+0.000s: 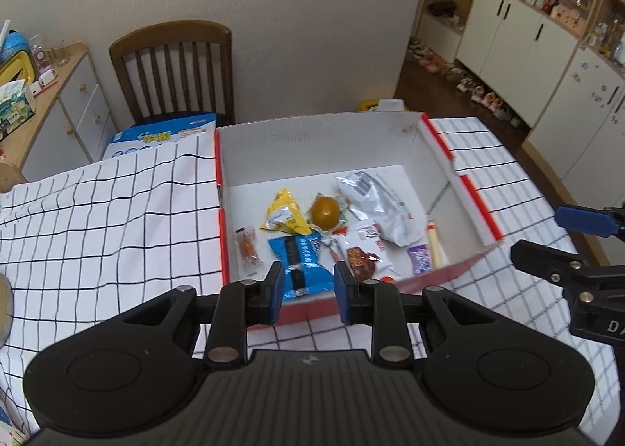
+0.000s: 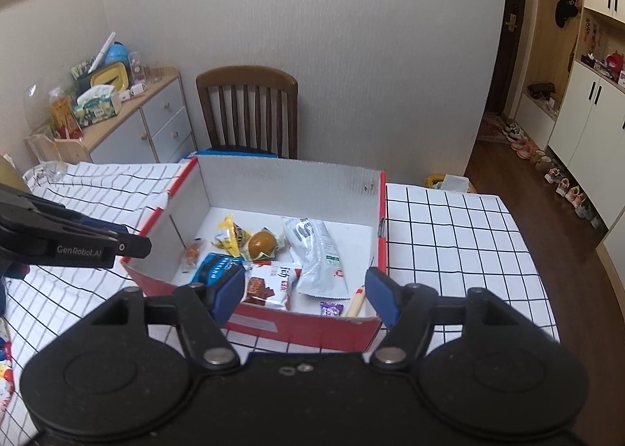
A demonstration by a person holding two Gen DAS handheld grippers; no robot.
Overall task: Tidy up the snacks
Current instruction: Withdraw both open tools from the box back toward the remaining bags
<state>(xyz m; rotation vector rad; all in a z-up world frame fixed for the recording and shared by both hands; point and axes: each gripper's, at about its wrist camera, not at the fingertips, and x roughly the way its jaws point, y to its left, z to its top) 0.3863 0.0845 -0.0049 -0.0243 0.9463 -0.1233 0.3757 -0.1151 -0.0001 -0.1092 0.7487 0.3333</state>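
A red and white cardboard box stands on the checked tablecloth and holds several snacks: a blue packet, a yellow packet, a round amber snack, a silver pouch, a red-brown packet, a small orange one and a purple sweet. My left gripper is open and empty above the box's near wall. My right gripper is open wide and empty at the box's near edge.
A wooden chair stands behind the table with a blue carton on it. A cluttered sideboard is at the left. Cupboards and shoes are at the right. The tablecloth lies on both sides of the box.
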